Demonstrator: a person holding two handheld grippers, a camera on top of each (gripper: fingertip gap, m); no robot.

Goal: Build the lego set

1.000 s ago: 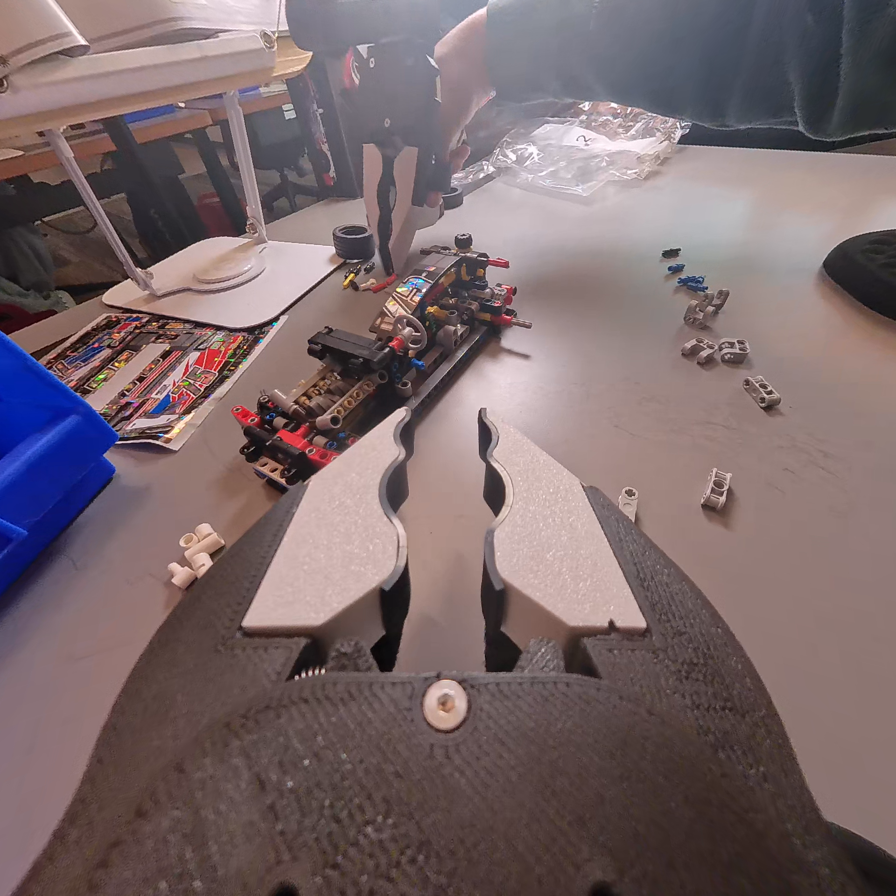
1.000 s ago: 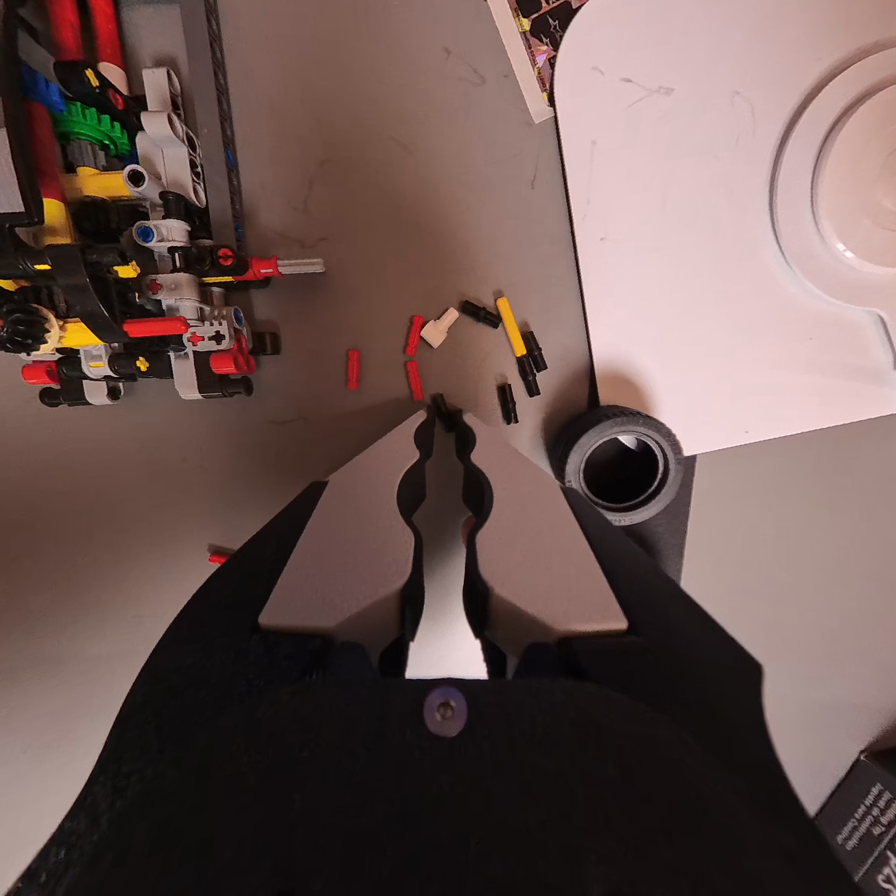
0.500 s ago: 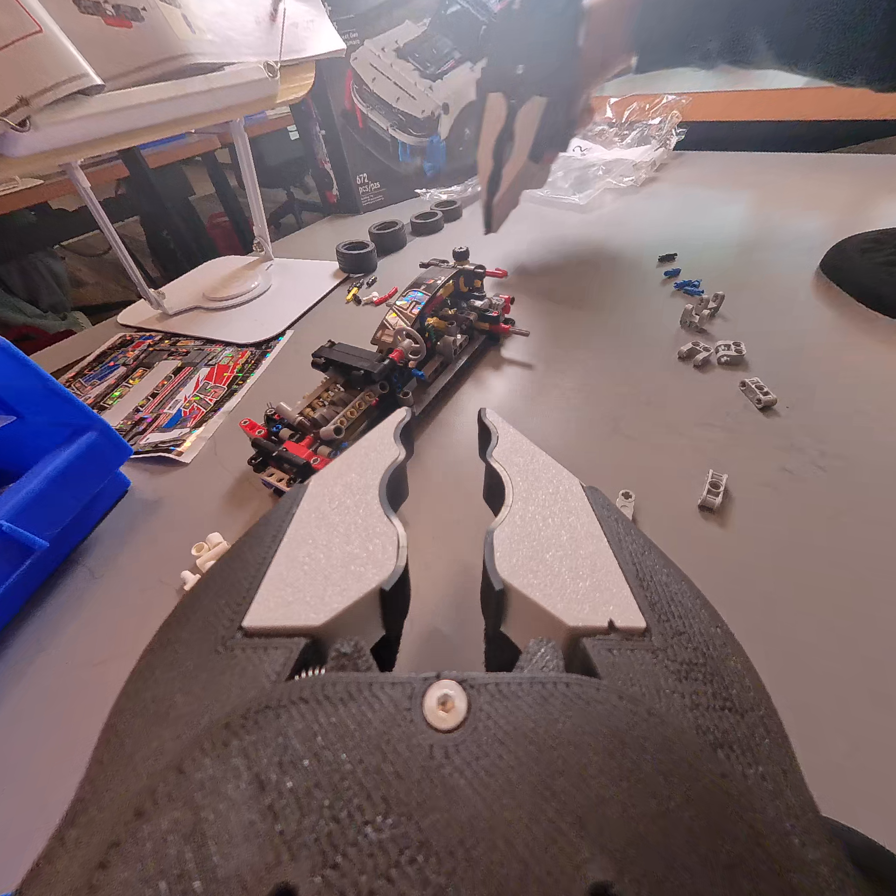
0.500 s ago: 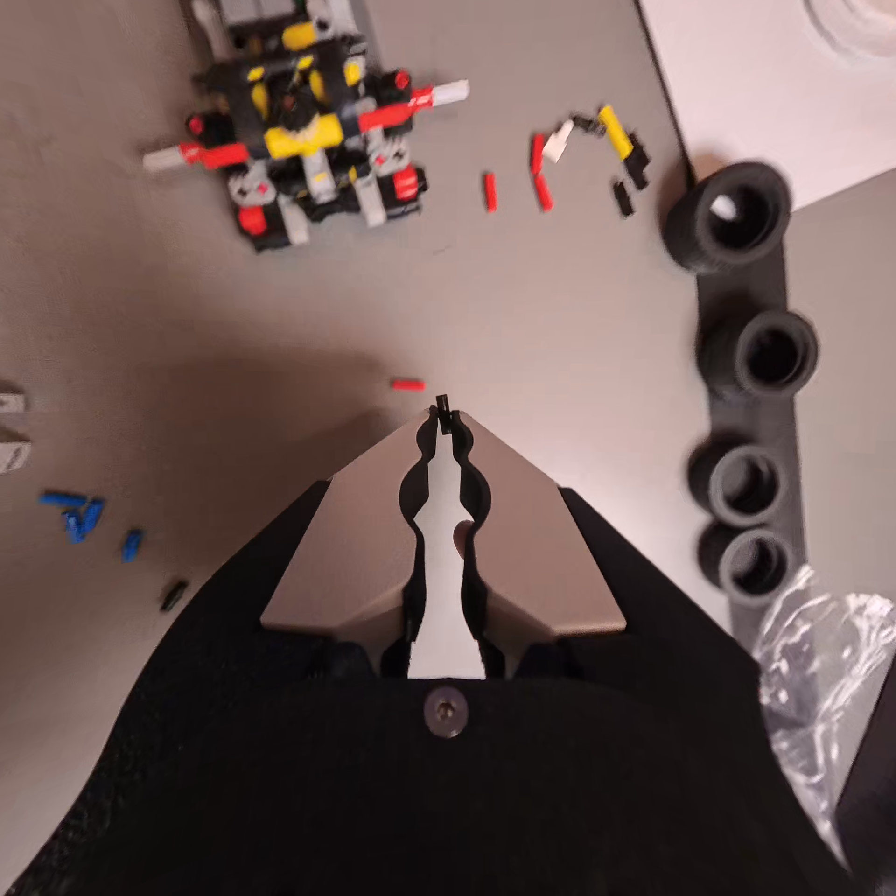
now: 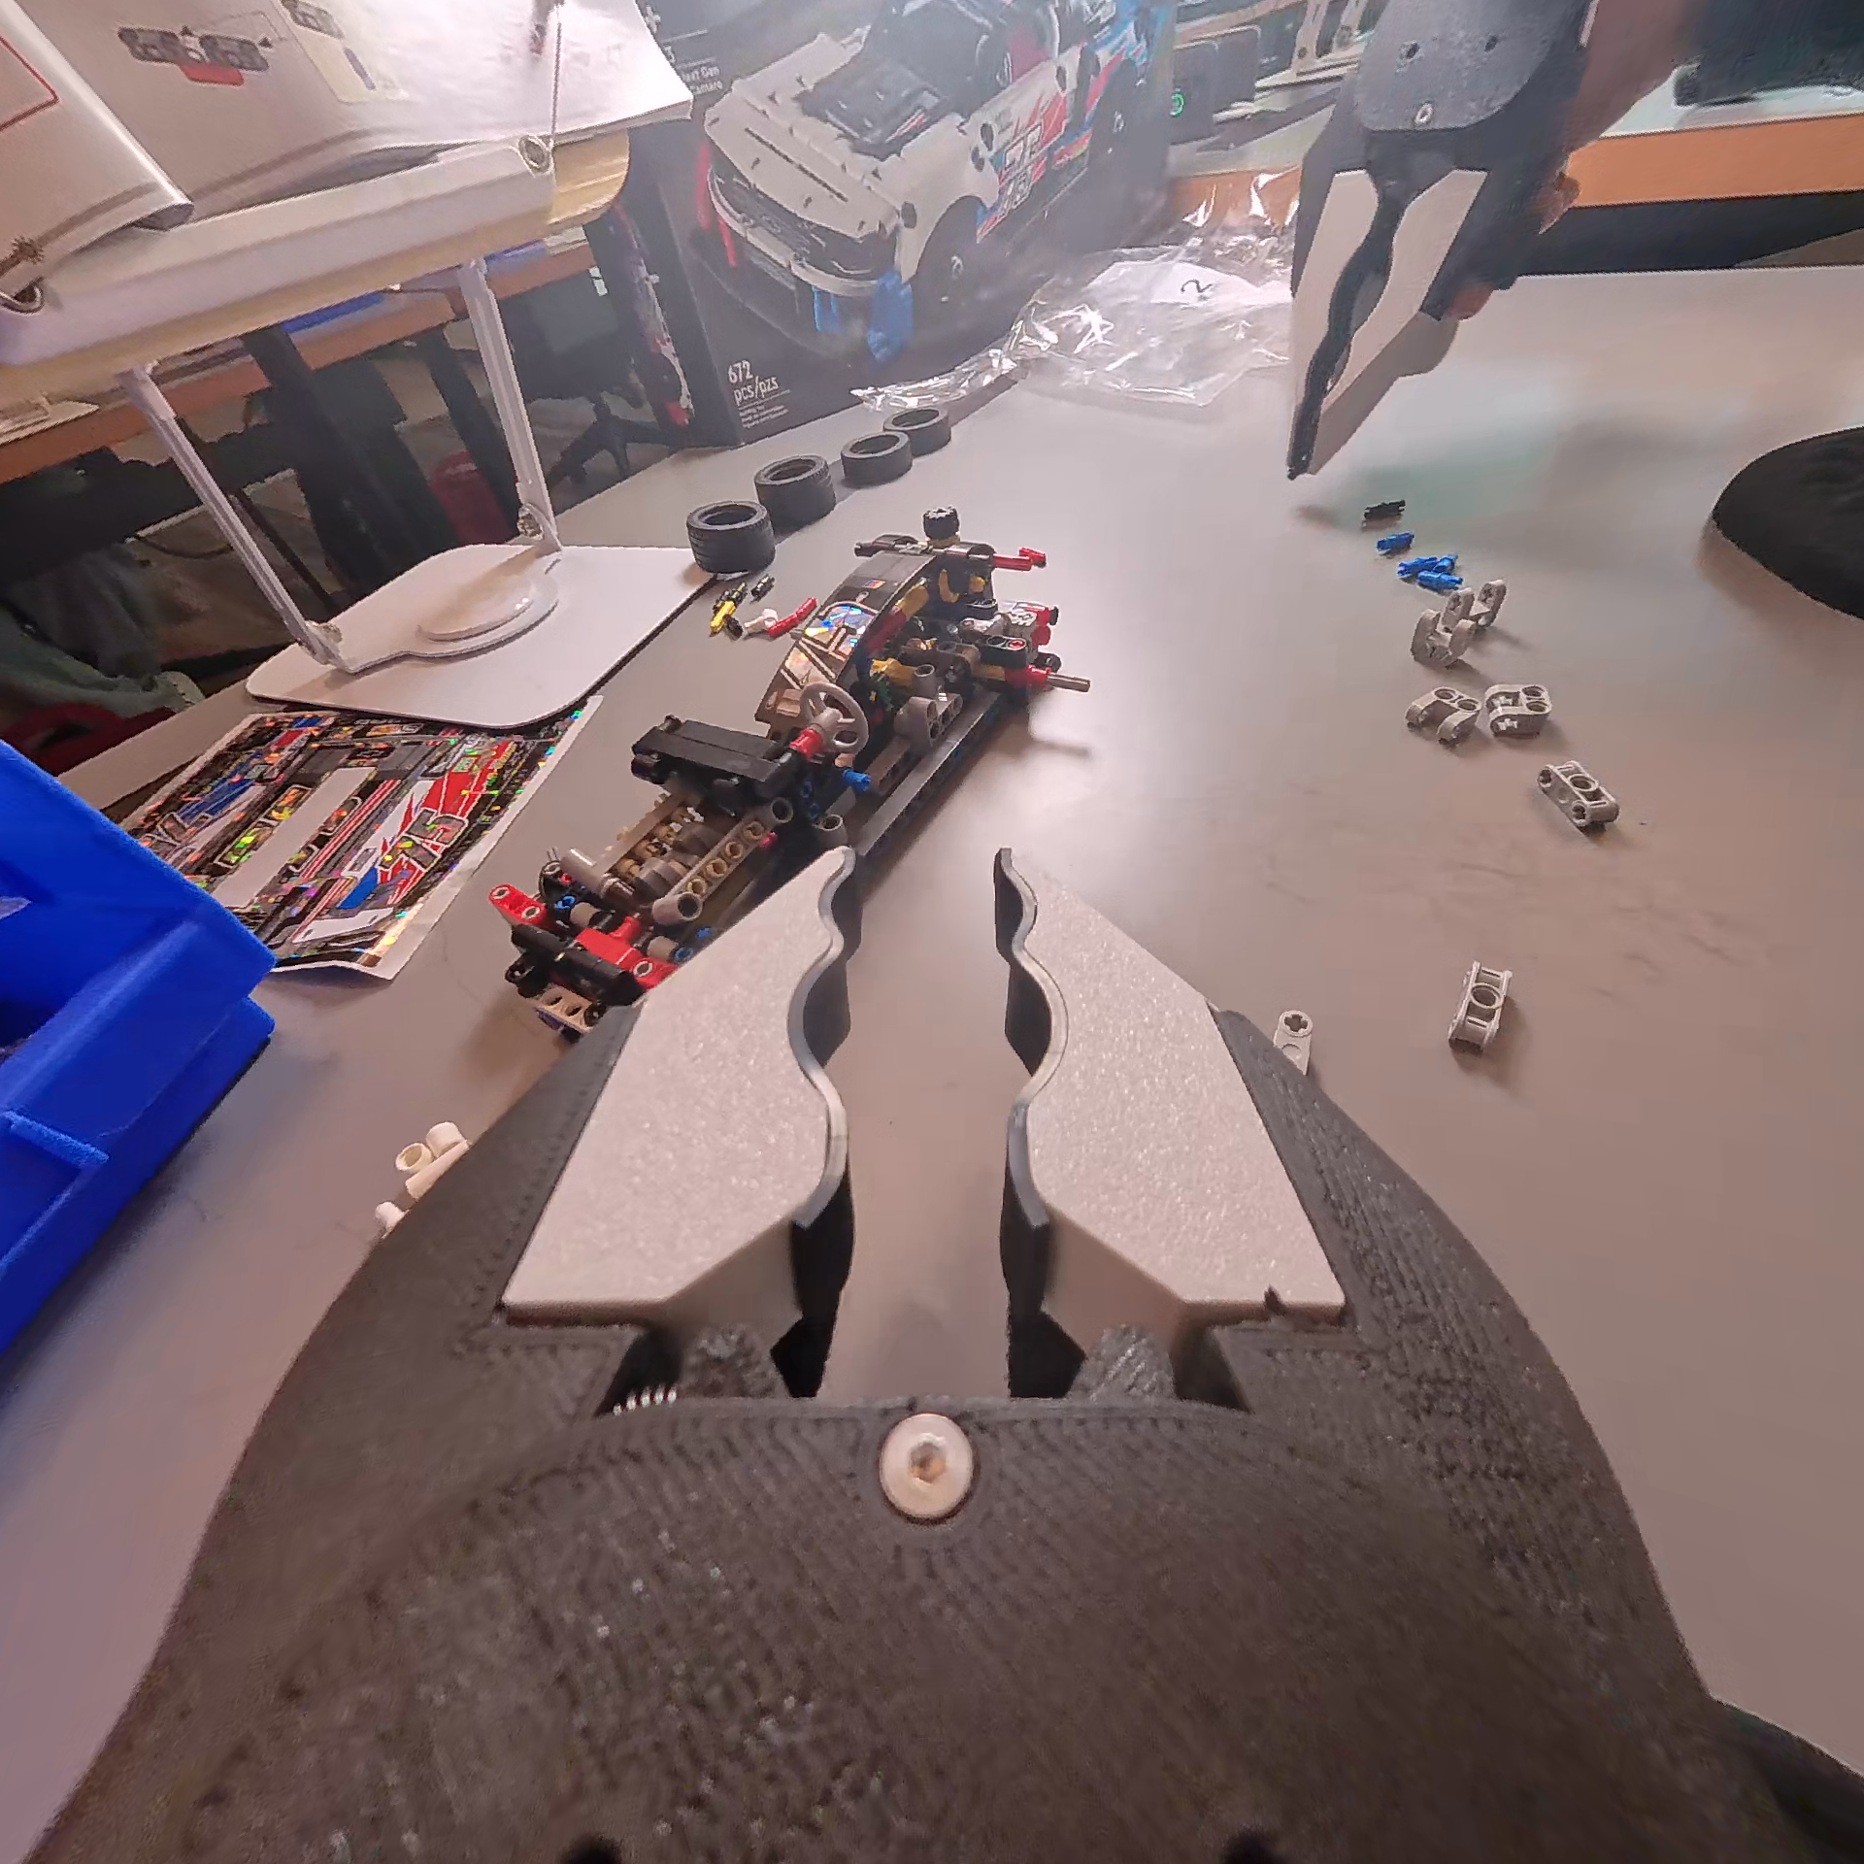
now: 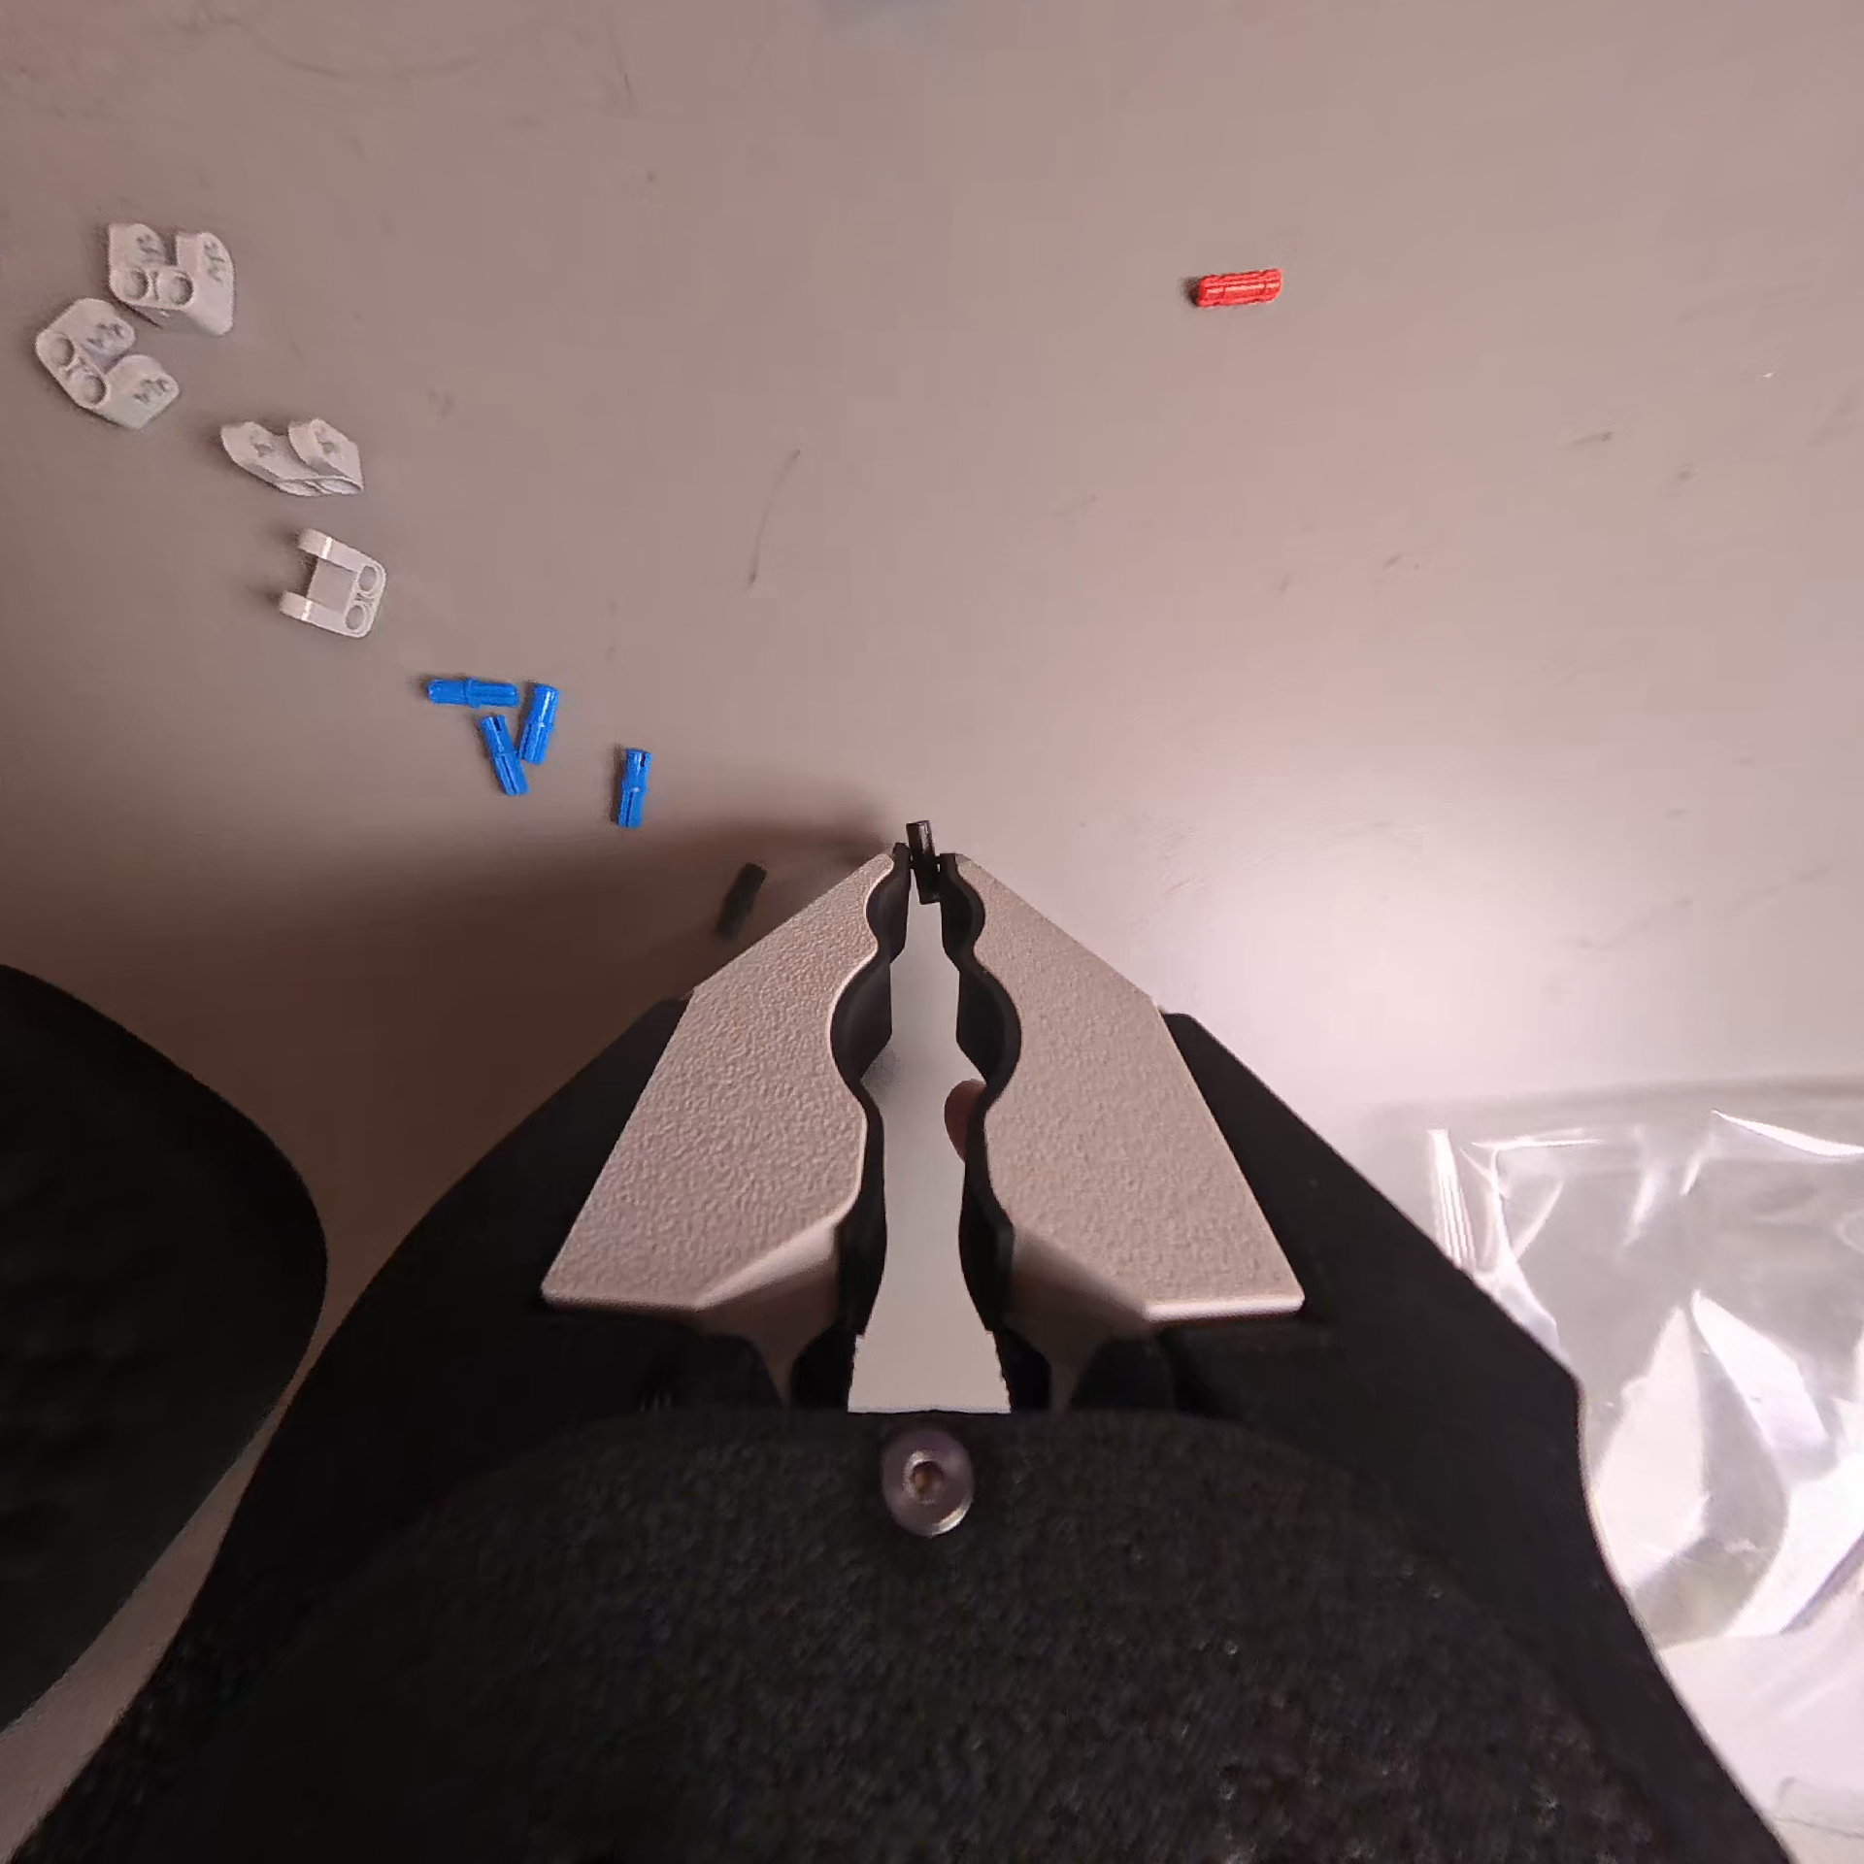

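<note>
The half-built lego car chassis (image 5: 807, 746) lies on the grey table, just beyond my left gripper (image 5: 923, 867), which is open and empty. My right gripper (image 6: 923, 865) is shut on a small black pin (image 6: 920, 847) at its tips. It also shows in the left wrist view (image 5: 1303, 459), raised above the table near a loose black pin (image 5: 1382, 509) and blue pins (image 5: 1427, 572). In the right wrist view the blue pins (image 6: 519, 731), a loose black pin (image 6: 739, 896), grey connectors (image 6: 293, 459) and a red pin (image 6: 1236, 287) lie on the table.
Several black tyres (image 5: 797, 484) line up behind the chassis. A white stand base (image 5: 474, 646), a sticker sheet (image 5: 333, 817), a blue bin (image 5: 91, 1009), the set's box (image 5: 908, 232), a plastic bag (image 5: 1140, 323) and more grey connectors (image 5: 1478, 706) surround it. A black round pad (image 5: 1806, 525) lies right. There is about 35 cm between the tips of the two grippers.
My right gripper lifted the black pin from beside the tyre and carried it right, over to the blue pins. My left gripper stayed open and nearly still.
</note>
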